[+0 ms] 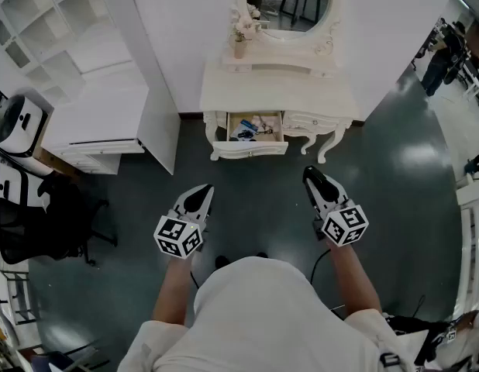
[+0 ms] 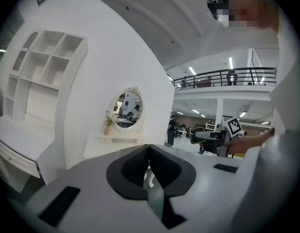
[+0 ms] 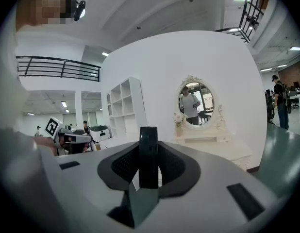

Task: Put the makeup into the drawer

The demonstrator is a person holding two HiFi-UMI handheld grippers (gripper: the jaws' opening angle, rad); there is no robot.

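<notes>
Standing in front of a white dressing surface (image 1: 280, 91) with an oval mirror (image 1: 290, 2) and a small vase of flowers (image 1: 239, 43) on its left end. Its left drawer (image 1: 249, 149) is pulled open; I can see several small items already inside, one of them blue (image 1: 242, 135), too small to identify. Left tongs (image 1: 198, 198): in the left gripper view the two dark pads meet with nothing between them, so closed and empty. Right tongs (image 1: 315, 178): clamped on a black makeup case (image 3: 148, 155), a flat dark slab seen edge-on and standing upright between the pads; no label or brand shows on that edge. Both tongs are held out over the dark floor (image 1: 394, 153), side by side and well apart from each other, aimed toward the surface. The makeup case is therefore in the air in front of the surface, short of the drawer and slightly to its right. Only print I can make out: black-and-white square markers on the left cube (image 1: 177, 236) and right cube (image 1: 345, 225). White shelf unit (image 1: 69, 22) stands to the left, black chair (image 1: 30, 215) beside it
</notes>
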